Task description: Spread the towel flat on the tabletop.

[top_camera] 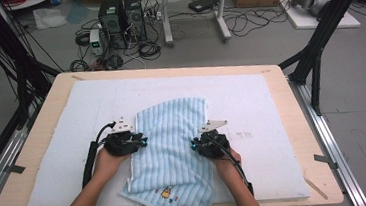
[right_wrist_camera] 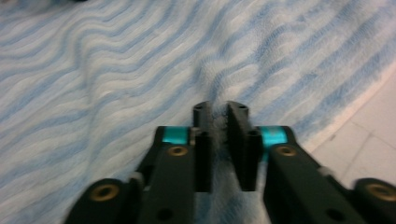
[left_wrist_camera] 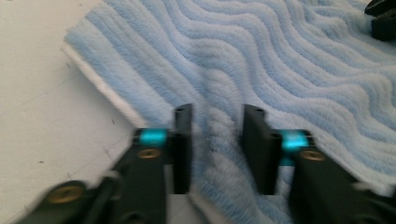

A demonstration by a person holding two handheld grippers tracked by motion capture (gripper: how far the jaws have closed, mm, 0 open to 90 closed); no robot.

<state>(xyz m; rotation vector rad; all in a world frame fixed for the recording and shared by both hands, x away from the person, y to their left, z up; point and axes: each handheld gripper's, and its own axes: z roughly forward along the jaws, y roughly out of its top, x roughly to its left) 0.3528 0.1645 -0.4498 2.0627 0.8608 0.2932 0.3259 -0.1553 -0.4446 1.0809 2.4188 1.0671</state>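
Left gripper (top_camera: 142, 142) sits at the towel's left edge, about midway up it, held by the person's left hand (top_camera: 107, 162). In the left gripper view its jaws stand a fair way apart with a raised fold of blue pile between them; blurred, so I cannot tell if the pads actually press it.

Light blue striped towel (top_camera: 172, 149) lies on the white pad (top_camera: 251, 97) covering the wooden table (top_camera: 47, 120), running from the pad's middle down to its near edge, the bottom hem hanging just over that edge. Small printed patch (top_camera: 167, 192) near the near-edge hem. Cloth is rumpled between the two tools.

Right gripper (top_camera: 194, 144) is at the towel's right edge, level with the left one, in the right hand (top_camera: 225, 163). Right gripper view: jaws nearly together, pinching a thin ridge of towel.

No containers on the table.
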